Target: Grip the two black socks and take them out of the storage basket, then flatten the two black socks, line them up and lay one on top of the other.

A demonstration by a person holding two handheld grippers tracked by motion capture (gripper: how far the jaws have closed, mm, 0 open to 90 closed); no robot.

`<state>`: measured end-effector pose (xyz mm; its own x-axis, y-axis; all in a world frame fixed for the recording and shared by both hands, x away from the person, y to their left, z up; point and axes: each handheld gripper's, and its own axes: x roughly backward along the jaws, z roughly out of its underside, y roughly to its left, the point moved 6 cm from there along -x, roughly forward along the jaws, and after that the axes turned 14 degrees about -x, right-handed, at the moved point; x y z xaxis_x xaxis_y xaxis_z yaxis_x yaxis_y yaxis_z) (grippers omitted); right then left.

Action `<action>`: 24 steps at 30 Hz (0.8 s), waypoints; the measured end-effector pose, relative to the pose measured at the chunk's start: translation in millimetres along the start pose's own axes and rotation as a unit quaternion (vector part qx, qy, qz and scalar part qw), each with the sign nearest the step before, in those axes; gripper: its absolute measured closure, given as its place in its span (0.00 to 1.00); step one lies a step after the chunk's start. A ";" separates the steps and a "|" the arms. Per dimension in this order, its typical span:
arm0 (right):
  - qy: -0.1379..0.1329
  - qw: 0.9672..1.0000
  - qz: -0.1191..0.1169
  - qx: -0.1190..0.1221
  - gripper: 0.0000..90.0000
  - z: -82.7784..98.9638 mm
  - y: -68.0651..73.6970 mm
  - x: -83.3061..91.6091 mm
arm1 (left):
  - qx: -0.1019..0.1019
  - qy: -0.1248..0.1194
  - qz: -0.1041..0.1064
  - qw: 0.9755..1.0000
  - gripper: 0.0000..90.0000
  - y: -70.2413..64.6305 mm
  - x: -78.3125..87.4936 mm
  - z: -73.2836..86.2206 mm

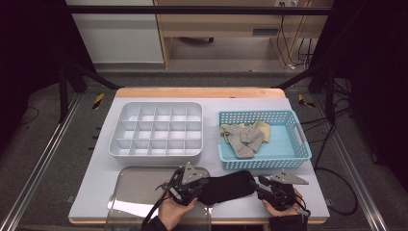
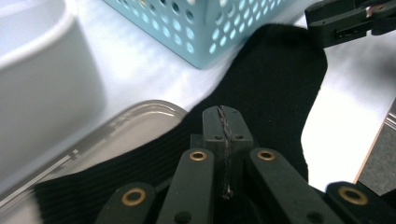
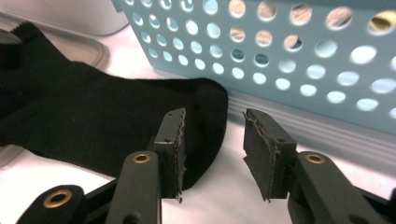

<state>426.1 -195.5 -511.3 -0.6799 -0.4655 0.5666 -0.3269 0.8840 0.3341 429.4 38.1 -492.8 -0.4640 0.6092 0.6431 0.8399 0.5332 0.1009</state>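
Black ribbed knit sock (image 1: 225,187) lies flat along the white table's (image 1: 96,178) near edge, between a clear plastic tray (image 1: 139,185) and a perforated turquoise plastic basket (image 1: 293,156). Left hand-held gripper (image 2: 226,122) is clamped tight over its fabric. Right hand-held gripper (image 3: 212,135) stands half-spread over the rounded toe, pads off it.

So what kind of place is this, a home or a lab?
Probably a lab or recording setup, not a home: the table sits inside a black metal frame, cables hang at the back wall, and a sorting tray and blue basket are laid out as for a test.
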 end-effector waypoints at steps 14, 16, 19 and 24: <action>0.022 1.000 0.005 -0.003 0.66 7.7 0.0 -10.2 | -0.007 0.005 0.019 1.000 0.99 -8.6 -19.4 6.5; 0.024 1.000 0.006 -0.005 0.68 8.5 -0.4 -11.1 | -0.009 0.004 0.020 1.000 0.99 -9.2 -20.6 6.5; 0.029 1.000 0.006 -0.007 0.73 9.8 -0.3 -12.7 | -0.010 0.004 0.022 1.000 0.99 -10.6 -22.3 6.5; 0.034 0.999 0.003 -0.009 0.88 11.0 3.2 -14.2 | -0.013 0.006 0.022 1.000 0.99 -12.7 -24.2 6.5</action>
<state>427.4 -185.7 -526.6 -0.6355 -0.4618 0.6187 -0.3099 0.8866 0.3434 428.1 20.4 -514.6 -0.4234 0.6238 0.6570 0.8664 0.4906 0.0926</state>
